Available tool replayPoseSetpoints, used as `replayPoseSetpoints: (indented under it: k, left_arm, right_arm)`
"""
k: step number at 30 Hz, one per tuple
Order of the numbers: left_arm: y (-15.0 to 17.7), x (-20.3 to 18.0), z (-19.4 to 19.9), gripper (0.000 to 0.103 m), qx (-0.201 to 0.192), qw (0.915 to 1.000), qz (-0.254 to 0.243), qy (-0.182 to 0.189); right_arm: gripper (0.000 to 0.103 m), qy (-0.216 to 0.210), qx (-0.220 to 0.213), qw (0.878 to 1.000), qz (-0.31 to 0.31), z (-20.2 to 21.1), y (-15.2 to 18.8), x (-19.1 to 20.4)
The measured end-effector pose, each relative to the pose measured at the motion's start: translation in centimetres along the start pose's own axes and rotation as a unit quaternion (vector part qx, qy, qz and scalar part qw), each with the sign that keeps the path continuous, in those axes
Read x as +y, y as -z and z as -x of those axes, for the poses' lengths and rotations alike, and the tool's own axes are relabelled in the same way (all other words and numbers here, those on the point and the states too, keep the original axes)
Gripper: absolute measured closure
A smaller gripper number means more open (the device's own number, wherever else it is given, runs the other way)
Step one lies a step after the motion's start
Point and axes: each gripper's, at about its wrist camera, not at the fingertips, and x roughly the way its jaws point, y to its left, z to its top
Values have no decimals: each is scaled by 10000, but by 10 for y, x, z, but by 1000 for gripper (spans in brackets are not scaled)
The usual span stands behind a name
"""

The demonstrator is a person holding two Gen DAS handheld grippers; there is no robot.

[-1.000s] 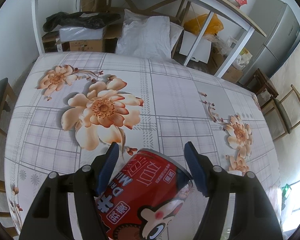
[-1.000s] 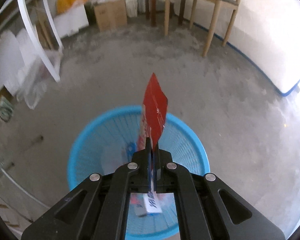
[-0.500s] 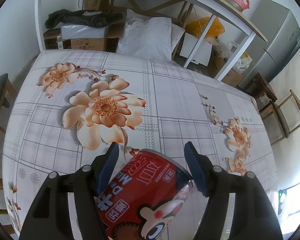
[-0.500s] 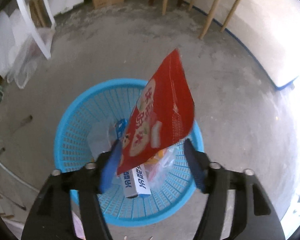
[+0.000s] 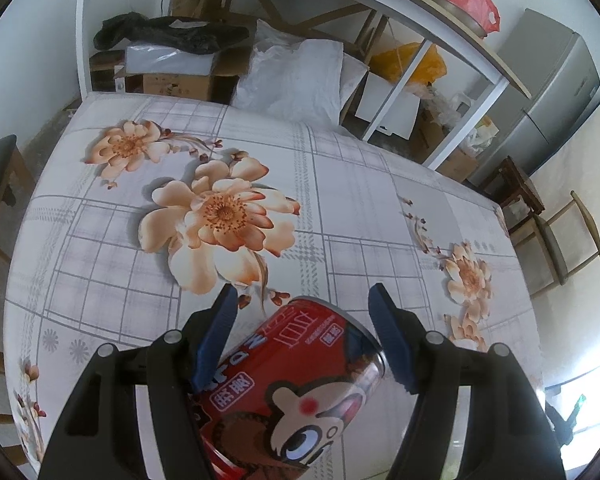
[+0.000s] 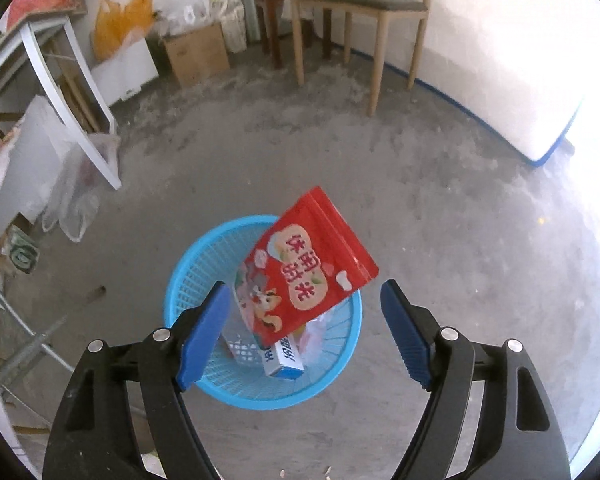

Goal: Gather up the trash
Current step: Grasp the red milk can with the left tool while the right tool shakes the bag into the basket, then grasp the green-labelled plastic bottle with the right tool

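Note:
In the left wrist view my left gripper (image 5: 300, 332) is shut on a red can (image 5: 296, 384) with a cartoon face, held above the flowered table (image 5: 340, 208). In the right wrist view my right gripper (image 6: 306, 328) is open and empty above a blue basket (image 6: 188, 280) on the floor. A red snack bag (image 6: 304, 276) hangs free of the fingers over the basket's mouth, tilted. A white and blue carton (image 6: 282, 358) and other wrappers lie inside the basket.
A white shelf frame (image 5: 432, 92) with boxes and bags stands behind the table. A grey fridge (image 5: 556, 88) is at the far right. A wooden chair (image 6: 360, 12) and cardboard box (image 6: 196, 54) stand on the concrete floor beyond the basket.
My right gripper opened and let go of the red snack bag, which turned flat and is dropping toward the basket. The left gripper keeps hold of the can and has risen slightly.

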Motion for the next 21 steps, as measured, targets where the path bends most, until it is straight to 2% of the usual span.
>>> replayPoseSetpoints:
  k: [5,7,11,13,15,17,18,19,20,21]
  left_arm:
    - [0,1,6,38,-49,9999,16,153]
    - [-1,4,6,38,-43,9998,65,176]
    - [-2,13,7,38,-5,9993,224,290]
    - [-2,16,8,38,4,9989,276,367]
    - [-2,20,9,38,39,9985,335,440]
    - [0,23,11,37,75,9979,370,526]
    - [1,23,12,37,95,9977,357,561]
    - [2,23,13,37,122,9977,320,586]
    - [3,21,14,37,159,9977,255,608]
    - [4,19,15,37,185,9976,207,628]
  right_arm:
    - [29,-473,-237,9983,-242,44,-3,11]
    - [29,-796,-282,9961,-264,65,-4,27]
    - [27,-1418,-346,9893,45,111,-10,77]
    - [23,-1992,-300,9794,143,132,-10,109]
    - [21,-2811,-68,9594,216,147,-7,149]
    - [18,-3639,346,9296,465,154,2,205]
    - [18,-3855,517,9195,575,155,6,225]
    - [18,-4087,755,9064,753,155,12,253]
    - [18,-4357,1053,8882,1004,154,21,289]
    - [18,-4489,1243,8780,1101,152,27,310]
